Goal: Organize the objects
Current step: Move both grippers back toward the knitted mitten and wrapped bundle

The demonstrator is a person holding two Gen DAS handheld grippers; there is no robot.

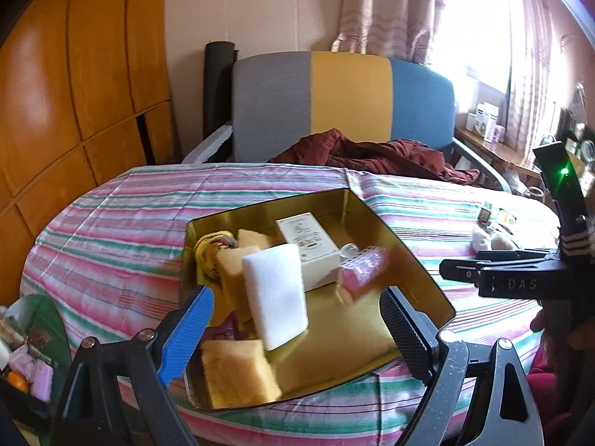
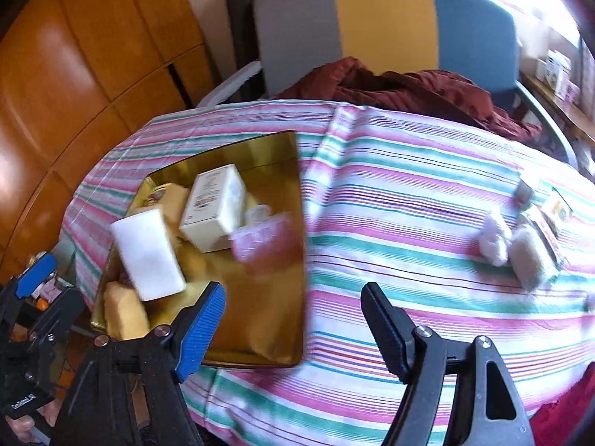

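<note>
A shiny gold metal tin, rectangular and shallow, sits centre frame on the striped cloth surface, holding a white foam block, spongy yellow blocks, a cream carton and a pink ribbed bottle. The left claw is released above it, gripping nothing. The right claw is likewise released over the tin's edge, while fluffy white cotton lies at right.

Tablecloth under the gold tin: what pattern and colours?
The tablecloth has pink, green and white stripes with thin blue lines; it shows best in the right wrist view.
</note>
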